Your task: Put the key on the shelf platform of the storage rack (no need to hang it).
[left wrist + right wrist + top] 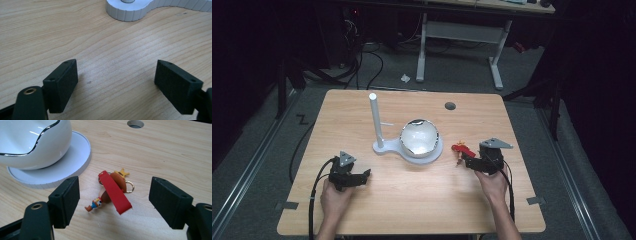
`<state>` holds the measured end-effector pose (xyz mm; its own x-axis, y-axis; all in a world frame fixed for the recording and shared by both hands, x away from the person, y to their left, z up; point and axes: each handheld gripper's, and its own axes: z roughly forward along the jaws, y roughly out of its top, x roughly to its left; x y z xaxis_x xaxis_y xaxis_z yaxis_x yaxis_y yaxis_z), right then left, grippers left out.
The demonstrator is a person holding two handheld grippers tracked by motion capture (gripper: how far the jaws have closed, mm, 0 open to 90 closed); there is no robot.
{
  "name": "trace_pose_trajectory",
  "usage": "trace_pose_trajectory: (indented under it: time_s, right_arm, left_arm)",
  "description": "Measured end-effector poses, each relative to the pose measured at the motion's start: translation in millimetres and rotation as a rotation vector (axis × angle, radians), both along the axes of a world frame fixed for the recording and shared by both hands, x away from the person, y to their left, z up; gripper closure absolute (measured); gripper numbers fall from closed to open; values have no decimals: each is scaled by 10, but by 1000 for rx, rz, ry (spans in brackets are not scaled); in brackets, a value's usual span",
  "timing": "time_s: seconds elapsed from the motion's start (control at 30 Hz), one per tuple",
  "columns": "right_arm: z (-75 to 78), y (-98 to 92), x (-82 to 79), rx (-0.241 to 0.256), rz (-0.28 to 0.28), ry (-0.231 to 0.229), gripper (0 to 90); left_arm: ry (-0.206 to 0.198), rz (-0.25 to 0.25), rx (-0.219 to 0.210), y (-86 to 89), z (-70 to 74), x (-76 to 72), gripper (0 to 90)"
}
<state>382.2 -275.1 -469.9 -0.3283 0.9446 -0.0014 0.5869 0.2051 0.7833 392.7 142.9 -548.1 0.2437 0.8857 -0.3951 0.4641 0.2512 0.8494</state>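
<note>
Red-strapped keychain (113, 192) lies between the right claw's (113, 200) spread jaws.

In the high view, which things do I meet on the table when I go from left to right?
left gripper → white post → white bowl → red keychain figure → right gripper
</note>
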Motion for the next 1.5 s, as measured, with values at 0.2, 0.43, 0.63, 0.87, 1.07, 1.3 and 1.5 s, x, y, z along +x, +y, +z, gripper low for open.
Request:
trace_pose_trajectory:
  time_s: [0.2,0.43,0.63,0.87,1.07,1.3,1.5]
  right_arm:
    - [-56,41,161,-8,-4,43,254]
    - [-158,96,301,-24,-18,86,266]
    - [-251,127,384,-33,-34,109,285]
    - [-369,136,423,-50,-44,137,330]
    - [-503,129,432,-50,-47,178,418]
    - [-519,121,411,-66,-48,156,508]
    - [-529,92,388,-56,-33,144,516]
  left_arm:
    - [1,-1,-2,2,1,1,194]
    - [3,-1,-1,4,2,1,194]
    - [3,0,-4,2,2,0,194]
    - [3,1,-4,2,2,1,193]
    - [4,-1,0,5,1,1,194]
    - [3,0,-2,4,2,1,193]
    - [4,-1,0,5,1,1,194]
